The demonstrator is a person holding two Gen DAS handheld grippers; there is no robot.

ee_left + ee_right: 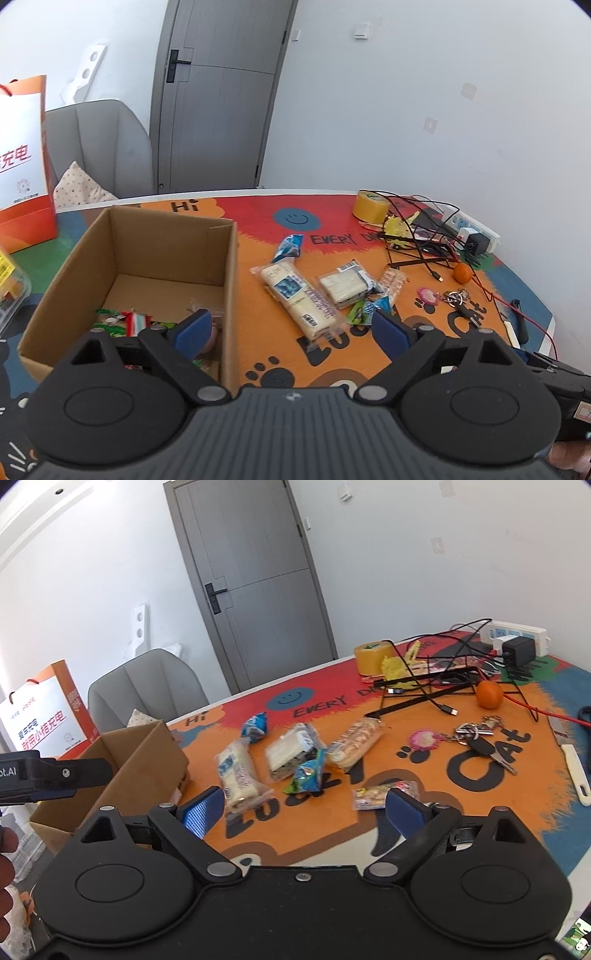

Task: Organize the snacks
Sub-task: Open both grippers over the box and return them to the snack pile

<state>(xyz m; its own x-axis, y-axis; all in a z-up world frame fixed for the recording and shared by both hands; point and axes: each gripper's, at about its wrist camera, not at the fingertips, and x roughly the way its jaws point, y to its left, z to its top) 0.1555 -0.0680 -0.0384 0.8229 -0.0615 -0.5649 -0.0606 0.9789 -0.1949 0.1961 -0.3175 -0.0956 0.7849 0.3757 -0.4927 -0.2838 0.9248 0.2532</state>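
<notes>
An open cardboard box stands on the colourful mat and holds a few snack packets. To its right lie loose snacks: a long white packet, a blue packet, a clear biscuit pack, a green-blue packet, an orange biscuit pack and a small packet. My left gripper is open above the box's right wall, empty. My right gripper is open and empty just before the loose snacks.
A tape roll, tangled cables, a power strip, a mandarin, keys and a white knife lie at the right. An orange paper bag and a grey chair stand behind the box.
</notes>
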